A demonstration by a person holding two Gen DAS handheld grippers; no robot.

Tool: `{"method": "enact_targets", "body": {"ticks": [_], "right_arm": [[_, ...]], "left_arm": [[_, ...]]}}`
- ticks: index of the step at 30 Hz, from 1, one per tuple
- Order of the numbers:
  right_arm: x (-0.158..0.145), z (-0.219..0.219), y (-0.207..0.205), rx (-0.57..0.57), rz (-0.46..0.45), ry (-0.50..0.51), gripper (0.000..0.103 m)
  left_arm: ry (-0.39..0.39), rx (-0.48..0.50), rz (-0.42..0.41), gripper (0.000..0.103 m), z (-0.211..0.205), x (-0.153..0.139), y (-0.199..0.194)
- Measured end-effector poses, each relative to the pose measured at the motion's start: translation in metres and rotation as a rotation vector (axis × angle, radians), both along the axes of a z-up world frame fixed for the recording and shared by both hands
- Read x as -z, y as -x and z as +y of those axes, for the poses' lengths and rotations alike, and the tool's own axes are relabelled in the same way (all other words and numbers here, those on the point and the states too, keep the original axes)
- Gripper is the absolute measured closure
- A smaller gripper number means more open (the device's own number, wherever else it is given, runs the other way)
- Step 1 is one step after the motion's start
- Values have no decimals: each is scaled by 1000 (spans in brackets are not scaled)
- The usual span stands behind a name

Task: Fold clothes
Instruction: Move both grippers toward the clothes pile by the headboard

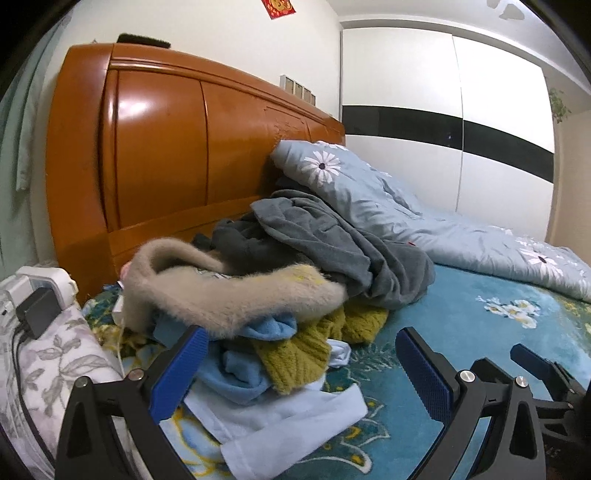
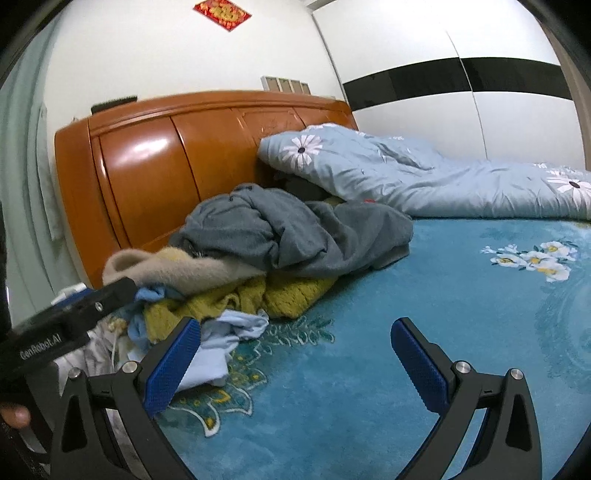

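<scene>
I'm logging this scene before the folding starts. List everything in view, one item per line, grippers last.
beige fuzzy garment: one, beige, top front of the pile
grey garment: at least one, grey, back of the pile by the headboard
olive knit sweater: one, olive yellow, low in the pile
light blue garment: count unclear, pale blue, front of the pile
quilt: one, pale blue with white flowers, far side of the bed
bed cover: one, teal with flowers, under everything
headboard: one, orange wood, behind the pile
wardrobe: one, white with black band, far wall
red decoration: one, on the wall
charger: one, black, far left
left gripper: open, above the pile's front
right gripper: open, over bare bed cover
</scene>
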State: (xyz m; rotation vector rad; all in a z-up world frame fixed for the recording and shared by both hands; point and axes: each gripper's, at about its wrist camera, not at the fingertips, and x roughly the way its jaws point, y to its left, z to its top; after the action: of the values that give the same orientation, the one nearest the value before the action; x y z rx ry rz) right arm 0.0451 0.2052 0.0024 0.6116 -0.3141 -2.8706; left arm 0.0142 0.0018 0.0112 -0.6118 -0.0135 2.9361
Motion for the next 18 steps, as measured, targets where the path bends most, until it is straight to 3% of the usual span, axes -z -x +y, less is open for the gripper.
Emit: {"method": "enact_targets", "body": {"ticks": [7,18], "right_arm": [[3,-9,0,-32,-1,-38,0],[10,4,7,6,-65,28,0]], "left_arm": [[55,-33,-8,0,0,7,1],[23,-18,-43,0,-4,10,7]]}}
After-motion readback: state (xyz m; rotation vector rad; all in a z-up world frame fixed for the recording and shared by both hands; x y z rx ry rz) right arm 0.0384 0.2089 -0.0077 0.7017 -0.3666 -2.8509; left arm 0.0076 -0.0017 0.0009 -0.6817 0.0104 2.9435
